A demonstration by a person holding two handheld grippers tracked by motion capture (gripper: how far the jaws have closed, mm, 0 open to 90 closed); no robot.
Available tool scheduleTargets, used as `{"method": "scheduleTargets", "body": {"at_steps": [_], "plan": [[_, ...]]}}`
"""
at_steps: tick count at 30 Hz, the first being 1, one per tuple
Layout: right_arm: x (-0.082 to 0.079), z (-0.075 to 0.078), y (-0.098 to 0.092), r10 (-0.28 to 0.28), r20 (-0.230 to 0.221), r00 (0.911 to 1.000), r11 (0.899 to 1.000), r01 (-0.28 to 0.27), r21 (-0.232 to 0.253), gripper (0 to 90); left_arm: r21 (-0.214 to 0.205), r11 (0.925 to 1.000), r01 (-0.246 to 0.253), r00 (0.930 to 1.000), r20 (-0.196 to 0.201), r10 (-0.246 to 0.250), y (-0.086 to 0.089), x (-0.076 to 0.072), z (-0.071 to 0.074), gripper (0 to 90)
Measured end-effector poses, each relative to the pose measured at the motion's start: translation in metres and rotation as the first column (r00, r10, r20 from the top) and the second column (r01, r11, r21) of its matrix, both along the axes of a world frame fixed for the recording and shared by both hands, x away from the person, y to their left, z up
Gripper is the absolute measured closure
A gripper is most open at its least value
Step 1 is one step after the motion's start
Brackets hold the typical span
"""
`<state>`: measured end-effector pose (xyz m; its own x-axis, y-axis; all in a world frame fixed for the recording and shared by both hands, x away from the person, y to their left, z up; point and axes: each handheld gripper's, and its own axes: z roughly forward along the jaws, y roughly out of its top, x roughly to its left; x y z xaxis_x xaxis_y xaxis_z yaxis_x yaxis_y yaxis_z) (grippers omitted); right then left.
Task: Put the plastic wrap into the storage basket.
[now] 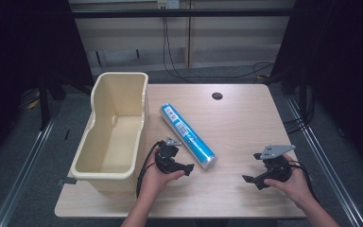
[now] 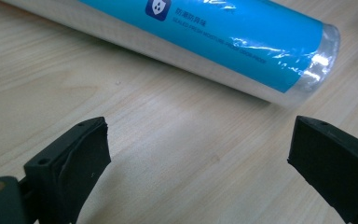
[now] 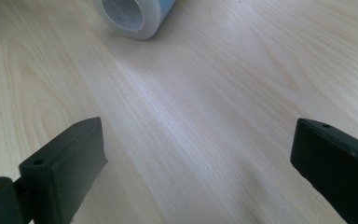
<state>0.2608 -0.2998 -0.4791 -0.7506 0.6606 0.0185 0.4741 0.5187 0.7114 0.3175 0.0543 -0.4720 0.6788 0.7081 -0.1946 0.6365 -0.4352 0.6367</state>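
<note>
The blue plastic-wrap roll point(image 1: 187, 136) lay on the table point(image 1: 246, 123) just right of the cream bin point(image 1: 111, 137). The left gripper point(image 1: 182, 166) faced the roll's near end, fingers wide and empty, seemingly to grasp it; the right gripper point(image 1: 251, 179) waited well right of the roll, equally wide.

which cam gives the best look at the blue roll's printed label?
Left gripper view: the blue roll lies close ahead of the open jaws, with its logo and print lines sharp. The high view shows the whole roll beside the cream bin, label too small to read. The right gripper view shows its hollow end.

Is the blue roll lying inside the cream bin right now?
No, the blue roll lies on the table beside the cream bin.
</note>
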Motion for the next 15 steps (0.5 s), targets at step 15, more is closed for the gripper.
{"method": "scheduleTargets", "body": {"at_steps": [15], "plan": [[0.000, 0.001, -0.003, -0.017, -0.001, 0.9999, 1.000, 0.017, 0.007, 3.2, -0.003, 0.9960, -0.090, 0.9936, -0.069, 0.089, -0.016, 0.028, 0.028, 4.2]]}}
